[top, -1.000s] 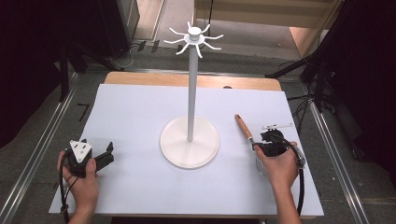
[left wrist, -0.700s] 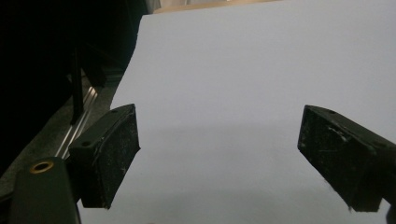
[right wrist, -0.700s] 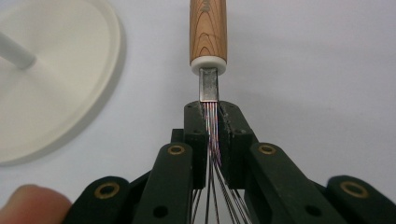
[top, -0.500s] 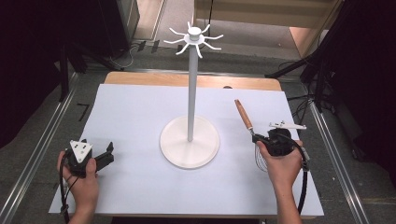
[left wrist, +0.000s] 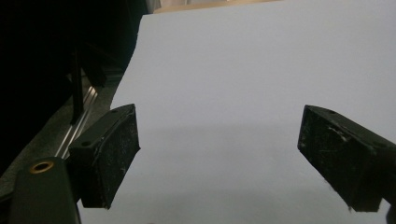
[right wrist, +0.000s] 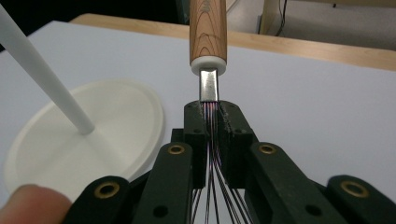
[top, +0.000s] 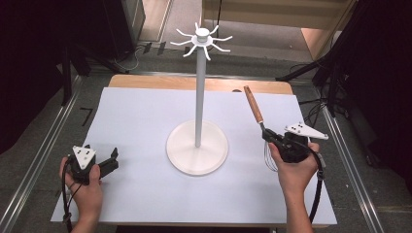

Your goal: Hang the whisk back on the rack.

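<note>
White table (top: pixel 145 126): right gripper (right wrist: pixel 212 122) clamps whisk (right wrist: pixel 208 28) wires; left gripper (left wrist: pixel 219 158) wide apart.

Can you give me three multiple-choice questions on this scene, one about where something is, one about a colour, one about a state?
1. Where does the white stand sit?
A. Near the middle of the table, between the two grippers
B. At the table's far left corner
C. On the floor beside the table

2. What colour is the whisk handle?
A. Blue
B. Wood brown
C. Black

3. How do the jaws of the left gripper stand?
A. Shut on the whisk
B. Shut on the stand's pole
C. Wide apart with nothing between them

Answers:
1. A, since the high view has its round base at mid-table with a hand on either side.
2. B, since the right gripper view shows wood grain above a white collar, with the right gripper clamped on the wires.
3. C, since the left gripper view shows bare table between the jaws.
</note>
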Demonstrator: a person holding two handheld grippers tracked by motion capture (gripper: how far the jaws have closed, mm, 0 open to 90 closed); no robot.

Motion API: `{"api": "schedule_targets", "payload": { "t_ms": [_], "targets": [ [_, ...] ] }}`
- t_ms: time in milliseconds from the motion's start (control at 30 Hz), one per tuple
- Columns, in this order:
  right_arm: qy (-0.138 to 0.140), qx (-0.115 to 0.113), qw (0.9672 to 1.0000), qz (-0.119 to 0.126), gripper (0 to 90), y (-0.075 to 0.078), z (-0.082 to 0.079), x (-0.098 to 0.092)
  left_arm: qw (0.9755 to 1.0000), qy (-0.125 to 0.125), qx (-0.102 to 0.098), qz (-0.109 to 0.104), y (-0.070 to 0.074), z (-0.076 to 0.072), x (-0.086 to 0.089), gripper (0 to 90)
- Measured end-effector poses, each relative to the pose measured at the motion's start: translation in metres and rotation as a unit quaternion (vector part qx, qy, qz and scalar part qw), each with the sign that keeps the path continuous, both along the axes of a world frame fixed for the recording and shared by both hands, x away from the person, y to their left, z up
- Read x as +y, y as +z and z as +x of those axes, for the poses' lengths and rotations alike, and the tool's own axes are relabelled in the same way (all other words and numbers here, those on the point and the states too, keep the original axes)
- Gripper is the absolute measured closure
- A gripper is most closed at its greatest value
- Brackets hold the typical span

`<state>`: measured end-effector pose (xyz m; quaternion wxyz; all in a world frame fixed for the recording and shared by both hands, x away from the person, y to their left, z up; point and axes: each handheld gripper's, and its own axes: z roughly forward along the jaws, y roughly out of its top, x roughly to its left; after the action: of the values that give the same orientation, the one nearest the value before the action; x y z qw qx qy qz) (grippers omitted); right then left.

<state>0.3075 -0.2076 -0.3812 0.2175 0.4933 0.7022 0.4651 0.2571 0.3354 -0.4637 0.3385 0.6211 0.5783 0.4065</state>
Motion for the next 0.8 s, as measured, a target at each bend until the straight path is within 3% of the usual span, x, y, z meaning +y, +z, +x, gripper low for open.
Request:
{"api": "schedule_targets", "payload": {
  "t_ms": [500,800],
  "targets": [
    [0.008,-0.069,0.9973,0.022,84.5,0.028,-0.012,0.008,1.0000,0.000,0.000,0.000,0.000,0.000,0.000,13.2],
    [0.016,-0.113,0.9927,0.039,84.5,0.043,-0.020,0.012,1.0000,0.000,0.001,0.000,0.000,0.000,0.000,13.2]
  ]
}}
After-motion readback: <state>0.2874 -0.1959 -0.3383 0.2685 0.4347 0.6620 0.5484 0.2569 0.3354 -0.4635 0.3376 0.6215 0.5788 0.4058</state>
